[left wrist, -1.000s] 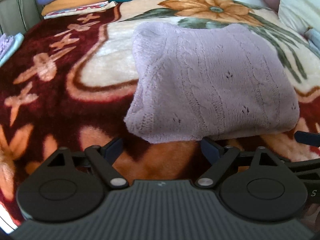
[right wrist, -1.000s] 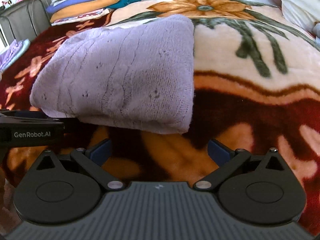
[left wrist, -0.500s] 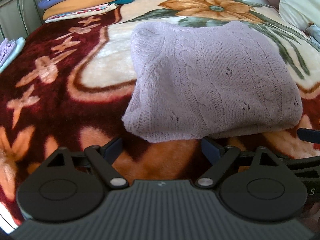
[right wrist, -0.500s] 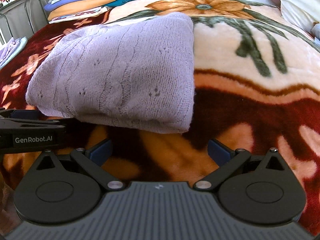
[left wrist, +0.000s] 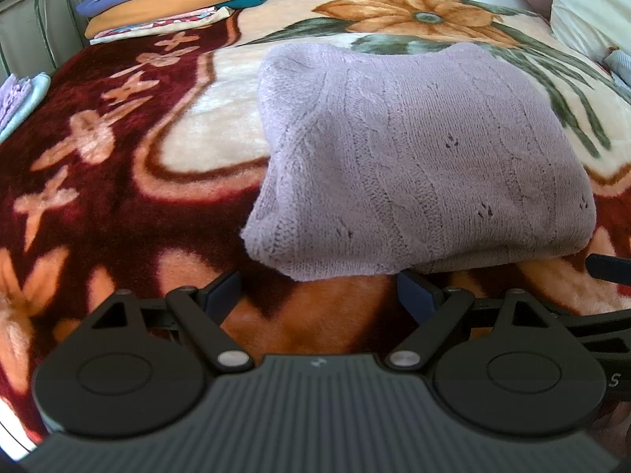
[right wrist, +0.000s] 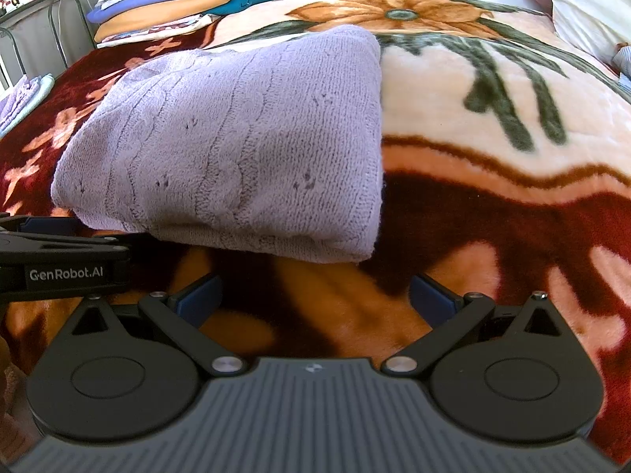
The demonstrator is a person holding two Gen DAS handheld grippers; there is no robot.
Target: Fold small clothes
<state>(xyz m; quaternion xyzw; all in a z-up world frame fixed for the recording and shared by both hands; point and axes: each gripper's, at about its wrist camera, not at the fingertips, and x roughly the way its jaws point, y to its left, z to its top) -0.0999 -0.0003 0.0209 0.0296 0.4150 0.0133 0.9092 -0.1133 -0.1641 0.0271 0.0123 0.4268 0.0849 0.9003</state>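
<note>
A folded lilac knit sweater (left wrist: 418, 157) lies on the floral blanket (left wrist: 118, 181); it also shows in the right wrist view (right wrist: 236, 149). My left gripper (left wrist: 319, 295) is open and empty, just short of the sweater's near edge. My right gripper (right wrist: 313, 299) is open and empty, just short of the sweater's near right corner. The left gripper's body (right wrist: 63, 264) shows at the left of the right wrist view, beside the sweater's near left edge.
A stack of folded clothes (left wrist: 169, 0) sits at the far left of the bed, also in the right wrist view (right wrist: 177, 4). A lilac and pale blue cloth (left wrist: 21, 98) lies at the left edge. Pillows (left wrist: 587, 4) stand at the far right.
Both grippers have drifted slightly; the sweater sits a little differently in each view. Both stay open, and the sweater has not moved on the blanket.
</note>
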